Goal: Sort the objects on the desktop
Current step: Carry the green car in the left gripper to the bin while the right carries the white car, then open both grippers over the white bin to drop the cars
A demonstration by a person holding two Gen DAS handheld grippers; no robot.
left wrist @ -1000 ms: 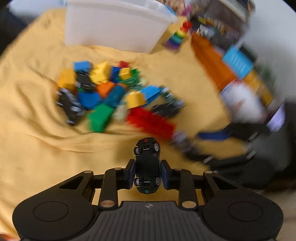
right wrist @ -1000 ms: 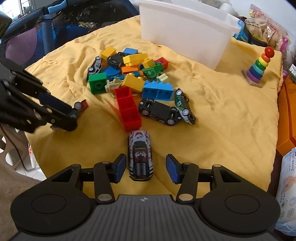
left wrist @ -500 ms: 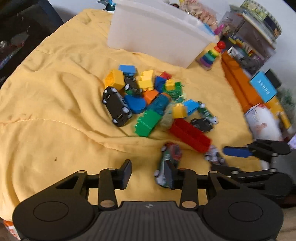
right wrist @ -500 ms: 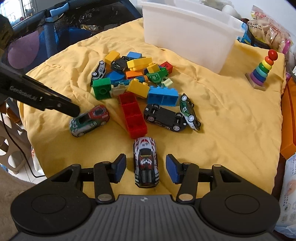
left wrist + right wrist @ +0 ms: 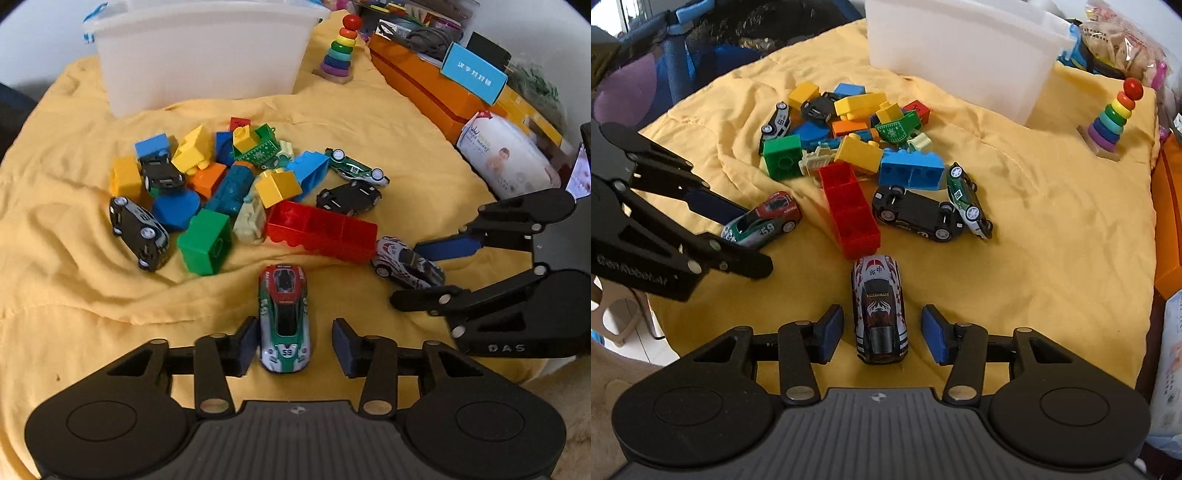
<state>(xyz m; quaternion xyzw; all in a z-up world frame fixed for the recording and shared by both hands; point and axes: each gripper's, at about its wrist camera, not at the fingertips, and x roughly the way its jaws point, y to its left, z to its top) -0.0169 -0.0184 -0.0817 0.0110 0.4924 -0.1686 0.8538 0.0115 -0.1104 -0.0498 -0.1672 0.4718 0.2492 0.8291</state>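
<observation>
A green, red and white toy car (image 5: 284,317) stands on its wheels on the yellow cloth (image 5: 66,288), between the pads of my left gripper (image 5: 293,345). Its jaws are closing, with a gap left on the right side. A white, red and black toy car (image 5: 879,310) sits between the pads of my right gripper (image 5: 882,333). Those jaws are closing too, and neither pad touches the car. Behind both cars lies a long red block (image 5: 849,210) and a heap of coloured blocks (image 5: 207,177) mixed with more toy cars.
A white bin (image 5: 199,55) stands at the back of the cloth, with a rainbow ring stacker (image 5: 341,48) beside it. An upturned black car (image 5: 916,216) and a green car (image 5: 967,203) lie right of the red block. Orange boxes (image 5: 424,85) and a wipes pack (image 5: 506,155) line the right edge.
My left gripper let go of the upturned car it held up; the car now stands on its wheels between the jaws. The right jaws have narrowed slightly around the white car.
</observation>
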